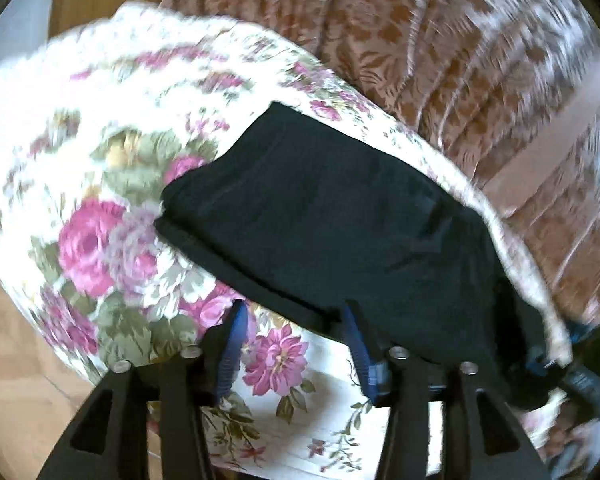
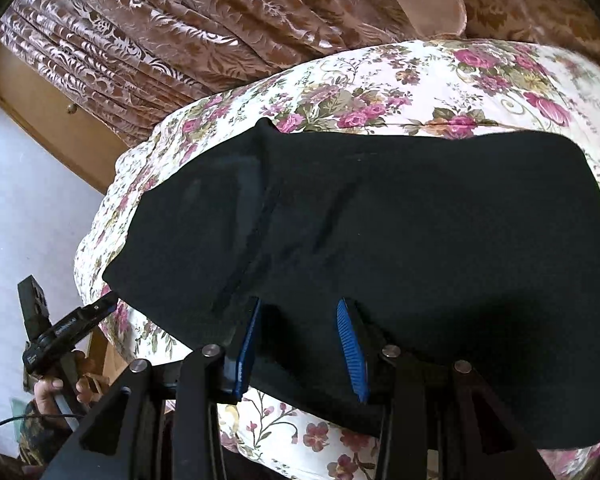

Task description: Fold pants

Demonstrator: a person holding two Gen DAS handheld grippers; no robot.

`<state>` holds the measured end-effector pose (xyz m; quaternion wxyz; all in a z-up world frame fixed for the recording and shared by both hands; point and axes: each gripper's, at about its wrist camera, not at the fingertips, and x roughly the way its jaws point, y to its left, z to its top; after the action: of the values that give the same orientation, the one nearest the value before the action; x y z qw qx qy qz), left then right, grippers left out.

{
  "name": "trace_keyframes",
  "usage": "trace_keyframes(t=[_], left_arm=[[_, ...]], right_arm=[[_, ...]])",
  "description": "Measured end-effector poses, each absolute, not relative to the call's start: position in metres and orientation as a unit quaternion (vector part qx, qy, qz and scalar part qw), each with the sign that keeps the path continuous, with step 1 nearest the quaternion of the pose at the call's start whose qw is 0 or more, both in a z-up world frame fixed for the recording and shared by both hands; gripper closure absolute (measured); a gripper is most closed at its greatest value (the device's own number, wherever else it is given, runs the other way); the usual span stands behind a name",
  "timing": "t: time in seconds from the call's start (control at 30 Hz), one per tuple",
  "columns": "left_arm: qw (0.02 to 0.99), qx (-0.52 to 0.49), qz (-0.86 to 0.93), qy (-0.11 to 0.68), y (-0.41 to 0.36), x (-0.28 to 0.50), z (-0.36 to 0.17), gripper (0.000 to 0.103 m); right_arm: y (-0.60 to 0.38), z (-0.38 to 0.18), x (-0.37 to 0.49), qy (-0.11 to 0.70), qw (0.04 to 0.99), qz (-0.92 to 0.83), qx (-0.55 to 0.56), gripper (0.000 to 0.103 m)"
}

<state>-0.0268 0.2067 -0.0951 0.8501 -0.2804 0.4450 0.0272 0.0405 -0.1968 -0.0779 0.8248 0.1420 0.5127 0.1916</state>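
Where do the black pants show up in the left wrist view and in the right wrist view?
Left wrist: black pants run from centre to lower right, across the floral bedspread.
Right wrist: pants fill the centre and right.
Shared landmark: brown patterned curtain behind the bed.

One pair of pants, two tools, one floral cover

One dark pair of pants (image 2: 380, 220) lies on one flowered bed cover (image 2: 420, 80). Two tools show: the left tool (image 1: 296, 340) and the right tool (image 2: 300, 344), each with two blue-padded fingers. One patterned brown curtain (image 2: 180, 20) hangs behind; one hand (image 2: 54, 390) shows.
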Motion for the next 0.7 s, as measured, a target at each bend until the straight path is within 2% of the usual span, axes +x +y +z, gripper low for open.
trace_keyframes(t=[0.2, 0.33, 0.7], left_arm=[[0.794, -0.445, 0.013, 0.413, 0.259, -0.036, -0.117, 0.05], [0.755, -0.52, 0.002, 0.399, 0.277, -0.036, -0.133, 0.051], [0.748, -0.53, 0.023, 0.399, 0.278, -0.014, -0.137, 0.052]], right_arm=[[-0.193, -0.084, 0.041, 0.514, 0.825, 0.194, 0.134, 0.06], [-0.196, -0.087, 0.041, 0.511, 0.82, 0.206, 0.155, 0.054], [-0.198, -0.089, 0.038, 0.504, 0.821, 0.211, 0.167, 0.052]])
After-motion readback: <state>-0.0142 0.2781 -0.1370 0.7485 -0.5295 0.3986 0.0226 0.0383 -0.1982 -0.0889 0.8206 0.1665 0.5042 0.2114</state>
